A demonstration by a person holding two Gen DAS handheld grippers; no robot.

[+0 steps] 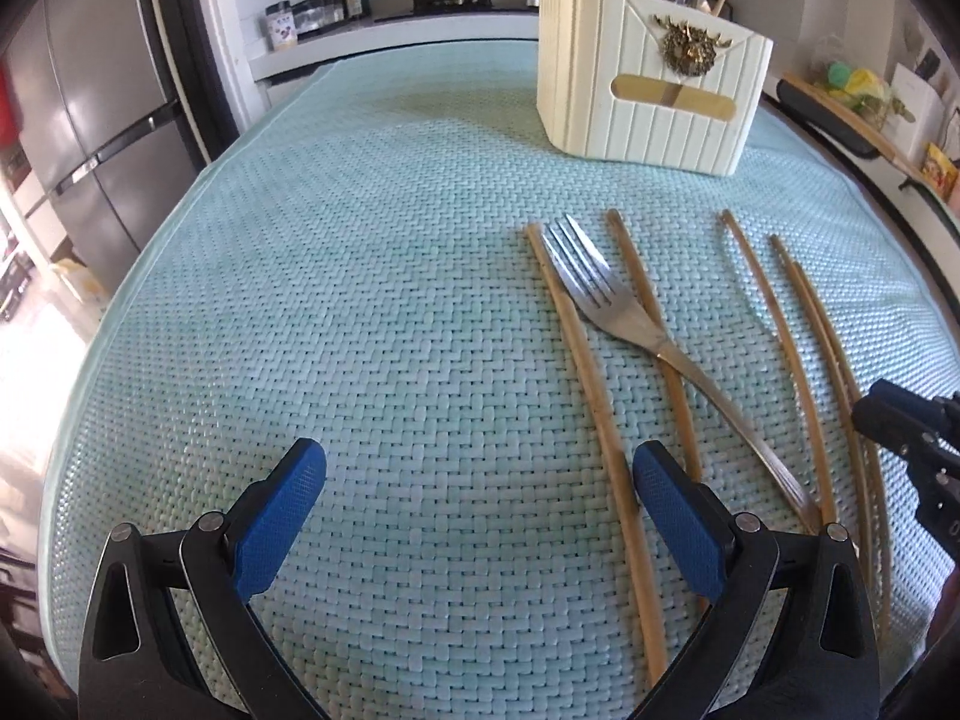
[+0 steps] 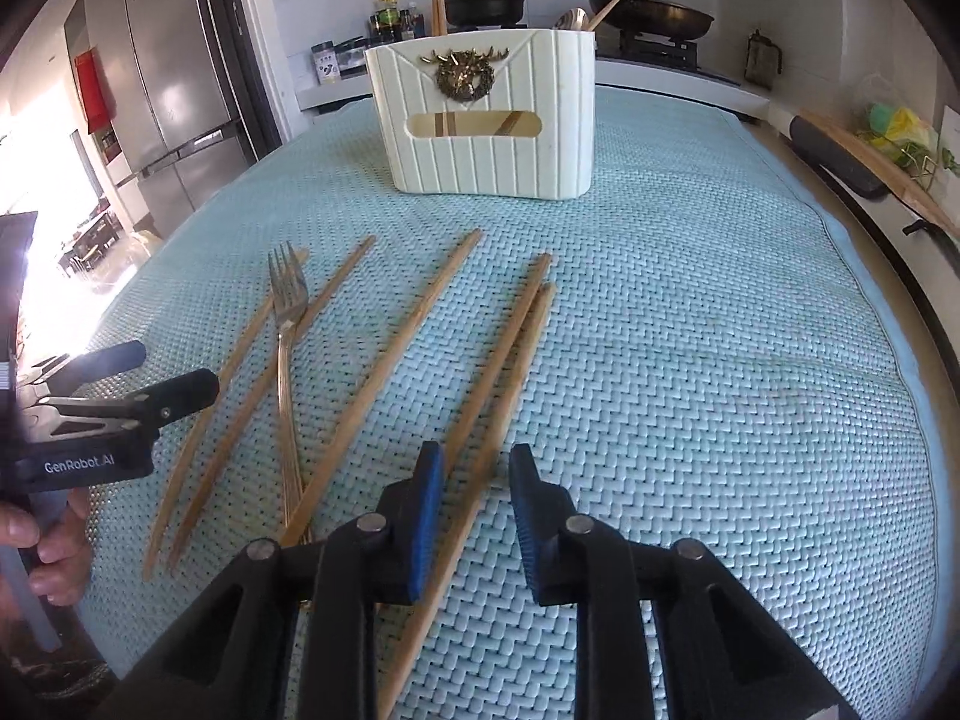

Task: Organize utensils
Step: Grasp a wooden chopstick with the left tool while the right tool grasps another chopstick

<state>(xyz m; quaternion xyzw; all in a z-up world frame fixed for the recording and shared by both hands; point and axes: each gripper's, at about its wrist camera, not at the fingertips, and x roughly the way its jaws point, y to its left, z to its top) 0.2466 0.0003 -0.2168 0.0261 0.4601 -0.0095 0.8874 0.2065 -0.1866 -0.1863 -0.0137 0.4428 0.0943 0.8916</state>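
Several wooden chopsticks (image 1: 600,384) and a steel fork (image 1: 606,306) lie side by side on the teal woven mat (image 1: 360,300). A cream ribbed utensil holder (image 1: 648,84) with a brass ornament stands at the far side; it holds chopsticks and a spoon. My left gripper (image 1: 480,468) is open and empty, low over the mat, left of the utensils. In the right wrist view, my right gripper (image 2: 477,468) is open, its fingers on either side of the rightmost chopstick (image 2: 480,456). The fork (image 2: 287,324) and holder (image 2: 486,120) also show there. The left gripper (image 2: 156,378) shows at the left edge.
A stove with a black pot (image 2: 486,3) and a wok (image 2: 648,12) stands behind the table. Spice jars (image 2: 390,24) stand on the counter. A steel fridge (image 2: 168,90) is at the left. A shelf with yellow and green items (image 2: 894,126) runs along the right.
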